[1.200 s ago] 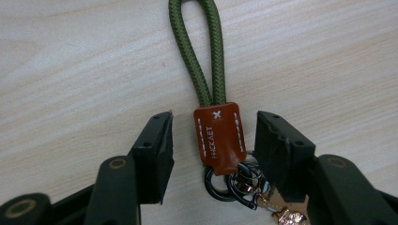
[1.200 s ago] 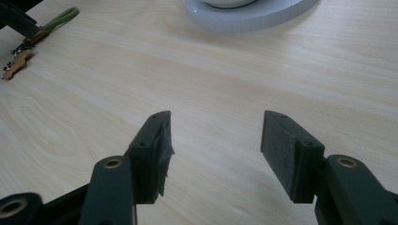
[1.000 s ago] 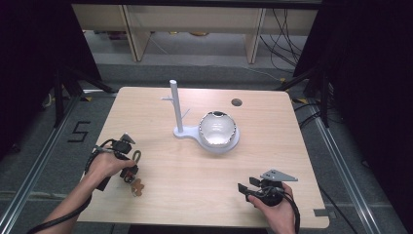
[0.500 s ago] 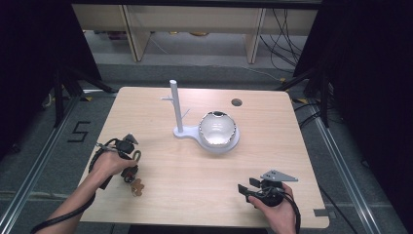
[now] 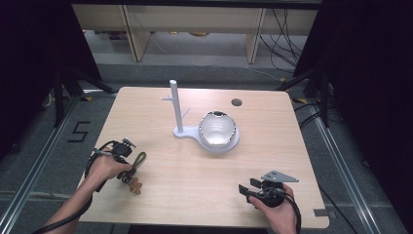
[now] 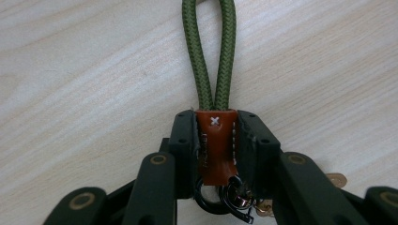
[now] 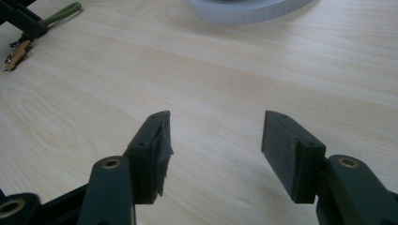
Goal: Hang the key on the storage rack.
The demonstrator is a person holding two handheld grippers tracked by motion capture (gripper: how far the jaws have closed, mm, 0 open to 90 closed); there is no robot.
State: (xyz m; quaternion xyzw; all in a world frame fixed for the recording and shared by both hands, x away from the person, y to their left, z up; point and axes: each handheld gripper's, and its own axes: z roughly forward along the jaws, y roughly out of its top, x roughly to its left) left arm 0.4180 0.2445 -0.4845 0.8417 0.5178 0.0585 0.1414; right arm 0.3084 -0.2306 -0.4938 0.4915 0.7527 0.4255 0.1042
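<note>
The left gripper [image 6: 215,140] has just been closing and its two black jaws now clamp the brown leather tab [image 6: 216,143] of a keychain with an olive-green braided cord loop [image 6: 210,56]; the pads press on both sides of the tab. The loop lies flat on the pale wooden table [image 5: 195,190], pointing away from the jaws, and dark metal rings [image 6: 225,197] hang from the tab's near end. In the high view this gripper [image 5: 127,165] sits at the table's near left, with the keychain [image 5: 136,168] beside the left hand [image 5: 108,168]. The right gripper [image 7: 215,154] rests at the near right [image 5: 251,191], its jaws spread wide with only bare tabletop between them. Farther back, at mid-table, stands a white stand with an upright post and short pegs [image 5: 176,107]; its round base carries a white bowl with a dark-flecked rim [image 5: 217,129]. A small dark round hole [image 5: 236,102] marks the far side of the table. Nothing lies between the keychain and the stand. The left gripper view gives the tab's white stitching, too small to make out from above; the right gripper view catches the stand's base edge [image 7: 248,9] and, far left, the green loop [image 7: 63,13].
</note>
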